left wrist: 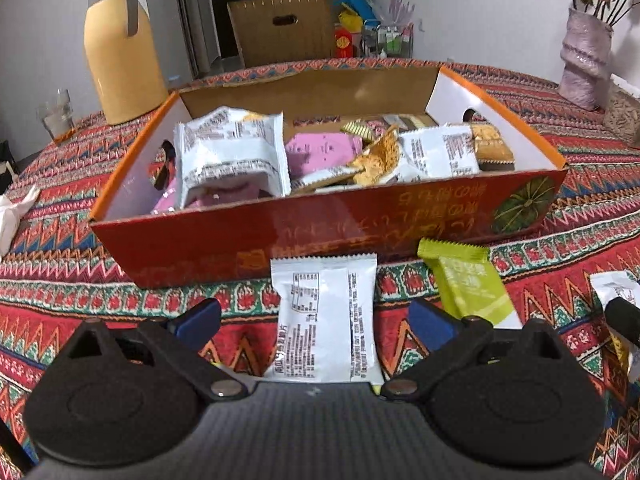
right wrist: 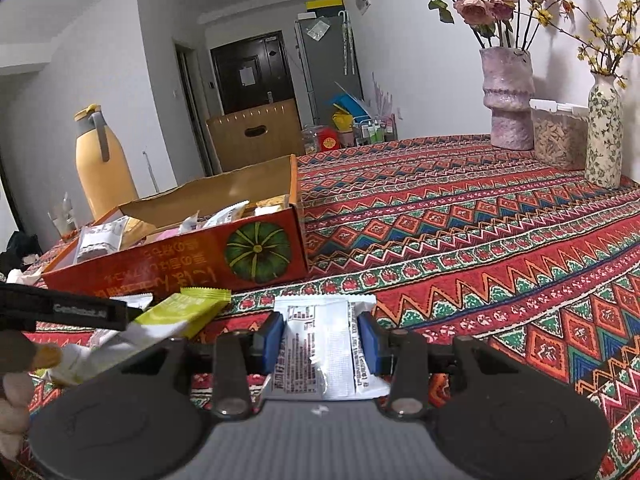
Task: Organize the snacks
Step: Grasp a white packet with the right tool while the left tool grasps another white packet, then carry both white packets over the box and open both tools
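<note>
Two hand-held grippers work here: the right hand-held gripper (right wrist: 321, 338) pinches a white packet (right wrist: 320, 350) low over the surface (right wrist: 500, 248); the left hand-held gripper (left wrist: 314, 322) spreads wide around another white packet (left wrist: 326, 320). Lift clear of the box (left wrist: 320, 236) wall before dropping. One green packet (left wrist: 468, 284) waits outside.

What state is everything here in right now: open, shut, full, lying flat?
Snack box: open on top, partly filled with packets.
White packet: flat on the tablecloth, between open fingers.
Other white packet: squeezed between fingers.
Green packet: lying against the box.
Left hand-held gripper: open.
Right hand-held gripper: shut on its packet.
</note>
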Demonstrator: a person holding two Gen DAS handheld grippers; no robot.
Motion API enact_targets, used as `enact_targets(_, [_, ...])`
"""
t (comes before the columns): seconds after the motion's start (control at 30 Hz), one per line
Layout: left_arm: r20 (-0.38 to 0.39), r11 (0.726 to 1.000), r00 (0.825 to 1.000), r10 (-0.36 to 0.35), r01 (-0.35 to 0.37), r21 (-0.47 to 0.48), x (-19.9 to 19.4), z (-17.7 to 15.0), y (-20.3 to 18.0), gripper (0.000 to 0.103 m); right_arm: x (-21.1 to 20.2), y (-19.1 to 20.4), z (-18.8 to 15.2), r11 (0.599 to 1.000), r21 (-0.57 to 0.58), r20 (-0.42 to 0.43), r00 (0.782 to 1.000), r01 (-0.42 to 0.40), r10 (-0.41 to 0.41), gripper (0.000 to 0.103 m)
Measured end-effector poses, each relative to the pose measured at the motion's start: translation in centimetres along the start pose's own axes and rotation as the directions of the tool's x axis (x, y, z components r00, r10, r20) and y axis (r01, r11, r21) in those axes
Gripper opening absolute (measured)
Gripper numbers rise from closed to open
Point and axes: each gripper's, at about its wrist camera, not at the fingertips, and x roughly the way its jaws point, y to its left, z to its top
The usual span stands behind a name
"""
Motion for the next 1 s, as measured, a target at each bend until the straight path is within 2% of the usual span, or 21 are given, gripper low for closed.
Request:
enact_targets(0.1, [-0.033, 1.0, 0.999, 0.002, -0.002, -0.01, 0.8, -0.1, 0.1, 0.09, 0.1, -0.1, -0.2, 1.0, 0.003, -0.003, 1.0, -0.005, 0.005, 0.04])
enact_targets(0.13, [-0.036, 1.0, 0.999, -0.001, 0.001, -0.015, 1.0, -0.1, 0.2, 0.09, 0.1, -0.1, -0.2, 1.0, 0.004, -0.004, 1.0, -0.006, 0.006, 0.04])
enact_targets(0.27, [-0.027, 1.0, 0.999, -0.019, 0.018, -0.017, 0.9, -0.2, 0.2, 0.082, 0.2, -0.2, -0.3, 1.0, 0.007, -0.008, 1.0, -0.009, 0.01, 0.04])
enact_targets(0.4, [-0.018, 0.998, 0.998, -0.066, 0.065, -0.011, 0.4, -0.4, 0.0, 0.063, 0.3, -0.1, -0.4, 1.0, 0.007, -0.009, 1.0, -0.011, 0.011, 0.04])
enact_targets(0.57, [-0.005, 0.996, 0.996, -0.084, 0.084, -0.006, 0.0, -0.8, -0.1, 0.055, 0.3, 0.0, -0.5, 1.0, 0.006, -0.012, 1.0, -0.011, 0.011, 0.04])
enact_targets(0.7, [0.006, 0.994, 0.994, -0.105, 0.105, -0.005, -0.4, -1.0, 0.0, 0.044, 0.3, 0.1, -0.6, 1.0, 0.004, -0.012, 1.0, -0.014, 0.014, 0.04])
enact_targets(1.0, [0.05, 0.993, 0.992, -0.118, 0.118, -0.007, -1.8, -1.5, 0.4, 0.042, -0.2, 1.0, -0.7, 0.999, -0.011, -0.008, 0.999, -0.031, 0.031, 0.04])
